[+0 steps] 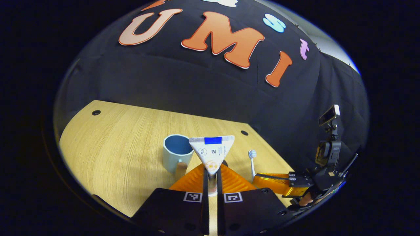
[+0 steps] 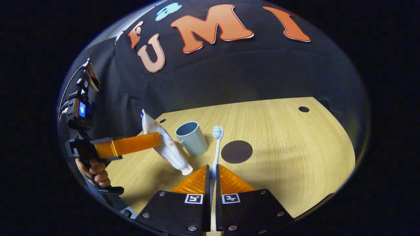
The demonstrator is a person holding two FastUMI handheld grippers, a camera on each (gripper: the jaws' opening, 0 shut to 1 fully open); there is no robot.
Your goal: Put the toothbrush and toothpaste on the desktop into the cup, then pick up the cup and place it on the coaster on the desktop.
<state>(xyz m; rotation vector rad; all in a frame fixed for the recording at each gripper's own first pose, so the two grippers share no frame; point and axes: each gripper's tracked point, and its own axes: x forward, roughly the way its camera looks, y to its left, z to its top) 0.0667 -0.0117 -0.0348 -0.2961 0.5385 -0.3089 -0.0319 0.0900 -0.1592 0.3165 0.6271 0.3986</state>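
Observation:
My left gripper (image 1: 212,178) is shut on a white toothpaste tube (image 1: 212,152), which it holds upright with the flat crimped end on top, just right of the pale blue cup (image 1: 176,153). In the right gripper view the tube (image 2: 168,148) hangs tilted, cap down, above the table beside the cup (image 2: 192,137), pinched by the left gripper (image 2: 159,140). My right gripper (image 2: 212,172) is shut on the handle of a white toothbrush (image 2: 216,147) with its bristle head pointing away. The dark round coaster (image 2: 237,151) lies right of the brush. The right gripper (image 1: 257,180) and toothbrush (image 1: 252,161) also appear in the left gripper view.
The wooden table (image 2: 288,137) has small round holes near its corners (image 2: 303,109). A hand (image 2: 95,172) grips the left gripper's handle. The black cloth wall stands close behind the table.

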